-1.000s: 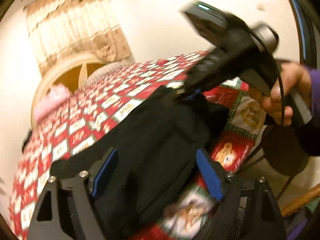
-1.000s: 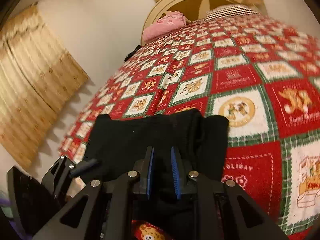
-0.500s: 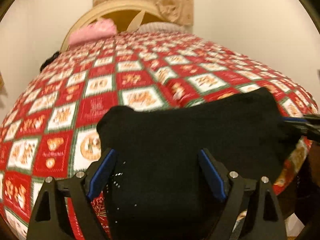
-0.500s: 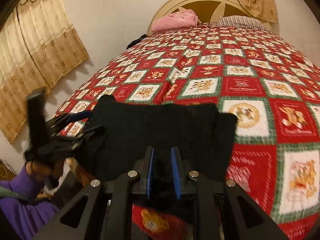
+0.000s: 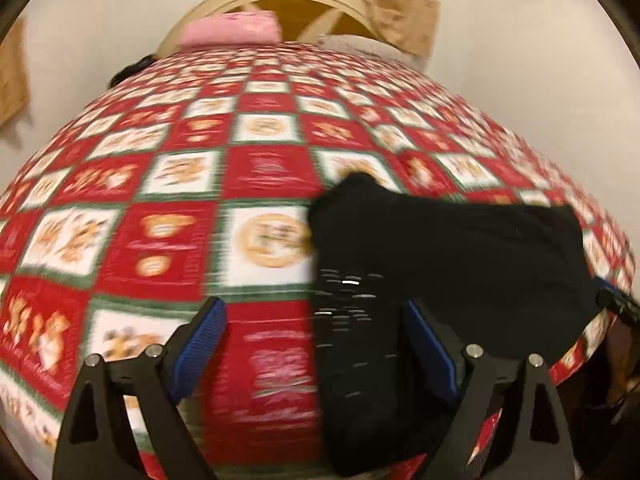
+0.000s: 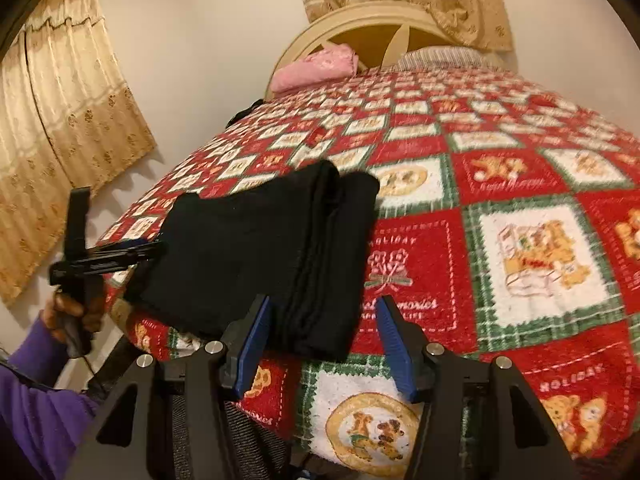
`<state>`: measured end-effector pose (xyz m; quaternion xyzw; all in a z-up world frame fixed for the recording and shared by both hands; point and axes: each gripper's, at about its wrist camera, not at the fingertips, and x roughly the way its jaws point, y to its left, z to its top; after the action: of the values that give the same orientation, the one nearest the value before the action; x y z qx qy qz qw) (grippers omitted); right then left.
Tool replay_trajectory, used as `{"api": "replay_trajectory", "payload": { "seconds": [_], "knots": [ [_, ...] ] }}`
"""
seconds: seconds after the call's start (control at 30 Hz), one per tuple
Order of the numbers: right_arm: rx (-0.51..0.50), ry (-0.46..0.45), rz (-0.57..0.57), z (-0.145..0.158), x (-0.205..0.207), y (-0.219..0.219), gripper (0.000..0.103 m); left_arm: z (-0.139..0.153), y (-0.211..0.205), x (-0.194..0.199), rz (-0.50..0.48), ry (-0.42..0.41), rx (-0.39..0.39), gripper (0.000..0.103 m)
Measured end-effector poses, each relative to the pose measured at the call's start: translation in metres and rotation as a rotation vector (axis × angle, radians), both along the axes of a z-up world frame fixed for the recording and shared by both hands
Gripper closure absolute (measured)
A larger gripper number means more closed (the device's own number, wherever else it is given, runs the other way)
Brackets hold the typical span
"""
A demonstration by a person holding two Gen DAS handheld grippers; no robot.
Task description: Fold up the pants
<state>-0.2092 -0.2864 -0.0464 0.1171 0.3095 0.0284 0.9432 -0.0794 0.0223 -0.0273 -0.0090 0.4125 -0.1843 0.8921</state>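
Observation:
The black pants (image 6: 260, 248) lie folded in a flat stack near the front left corner of the bed. My right gripper (image 6: 325, 344) is at their near right corner. Its jaws are opening, with the folded edge between the blue pads (image 6: 256, 344) but not pressed. My left gripper (image 5: 316, 340) hangs over the quilt at the pants' (image 5: 440, 260) left edge. Its jaws are wide and still opening, with a strip of black cloth loose between them. In the right wrist view the left gripper (image 6: 156, 248) shows side-on, held by a hand (image 6: 60, 312) in a purple sleeve.
A red, green and white holiday quilt (image 6: 520, 248) covers the bed. A pink pillow (image 6: 316, 68) and a cream headboard (image 6: 360, 24) are at the far end. Beige curtains (image 6: 60, 140) hang on the left wall. The bed's near edge drops off just under both grippers.
My right gripper's jaws have come apart and let go of the pants' fold. My left gripper has rolled level and slid left, so the pants now sit to its right.

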Motion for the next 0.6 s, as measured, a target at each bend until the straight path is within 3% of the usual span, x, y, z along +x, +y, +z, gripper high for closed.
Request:
{"api": "replay_trajectory", "payload": {
  "seconds": [0.13,0.3,0.47,0.6],
  "knots": [
    [-0.016,-0.097,-0.041,0.023,0.0,0.008,0.047,0.024,0.009,0.012,0.035,-0.071,-0.014,0.011],
    [-0.028,-0.148,0.014,0.041,0.02,0.029,0.048,0.041,-0.031,0.032,-0.032,-0.14,0.023,0.011],
    [-0.028,-0.104,0.06,0.03,0.059,0.042,0.048,0.015,-0.07,0.069,-0.046,-0.009,0.036,0.011],
    [0.001,-0.044,0.076,0.009,0.075,0.037,0.048,-0.011,-0.068,0.096,0.032,0.081,0.074,0.011]
  ]
}}
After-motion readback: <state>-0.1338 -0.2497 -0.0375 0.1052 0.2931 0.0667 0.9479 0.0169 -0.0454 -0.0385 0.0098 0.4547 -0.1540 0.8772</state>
